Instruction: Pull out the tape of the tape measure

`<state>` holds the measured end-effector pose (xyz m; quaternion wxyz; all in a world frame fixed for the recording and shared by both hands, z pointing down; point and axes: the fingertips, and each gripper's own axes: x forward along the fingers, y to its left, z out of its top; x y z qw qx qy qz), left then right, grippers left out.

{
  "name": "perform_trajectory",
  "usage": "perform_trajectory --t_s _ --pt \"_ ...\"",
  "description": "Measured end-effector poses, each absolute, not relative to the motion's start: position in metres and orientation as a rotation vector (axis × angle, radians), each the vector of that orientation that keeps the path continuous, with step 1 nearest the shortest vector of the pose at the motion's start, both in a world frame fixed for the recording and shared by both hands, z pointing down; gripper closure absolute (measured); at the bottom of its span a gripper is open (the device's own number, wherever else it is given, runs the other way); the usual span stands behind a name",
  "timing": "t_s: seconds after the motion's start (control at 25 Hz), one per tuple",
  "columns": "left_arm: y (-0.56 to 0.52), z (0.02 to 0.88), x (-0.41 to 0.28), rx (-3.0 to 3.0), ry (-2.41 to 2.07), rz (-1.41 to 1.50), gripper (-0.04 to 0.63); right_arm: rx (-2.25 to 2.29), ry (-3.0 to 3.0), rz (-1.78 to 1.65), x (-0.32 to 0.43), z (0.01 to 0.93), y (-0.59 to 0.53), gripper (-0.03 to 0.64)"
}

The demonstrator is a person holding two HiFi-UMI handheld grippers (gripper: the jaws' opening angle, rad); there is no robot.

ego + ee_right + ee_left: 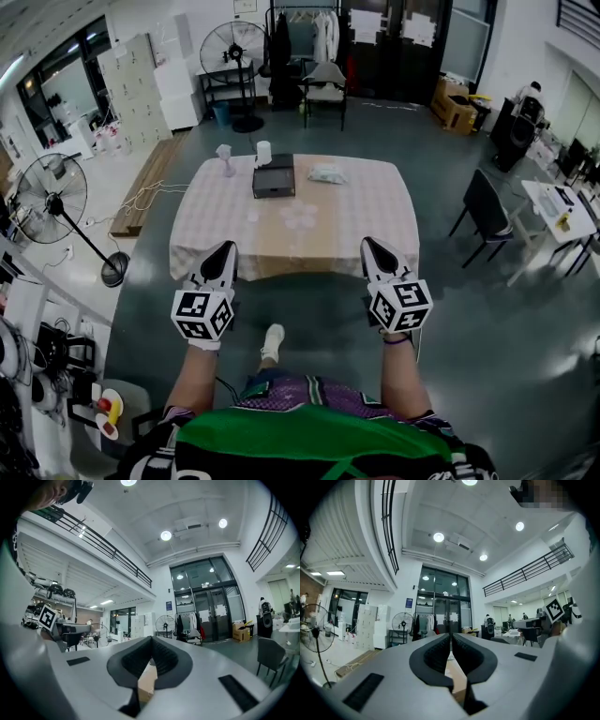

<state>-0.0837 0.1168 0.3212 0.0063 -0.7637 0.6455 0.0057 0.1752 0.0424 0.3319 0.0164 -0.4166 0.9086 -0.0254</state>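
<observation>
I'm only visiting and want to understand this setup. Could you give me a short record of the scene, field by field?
Person: standing short of the table, one hand-held gripper per hand
Left hand-held gripper: jaws shut, empty
Right hand-held gripper: jaws shut, empty
Table: checked cloth, grippers apart from it
On table: dark box, white cylinder, white packet
Tape measure: cannot be picked out
Floor: standing fan at left
</observation>
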Motion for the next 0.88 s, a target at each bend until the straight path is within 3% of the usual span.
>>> perform_trajectory --t_s 0.88 --pt "0.1272 0.3240 -0.0847 -2.363 2.026 -0.002 0.560 -1.322 2.807 -0.065 0.1756 0.3333 0.0505 0.612"
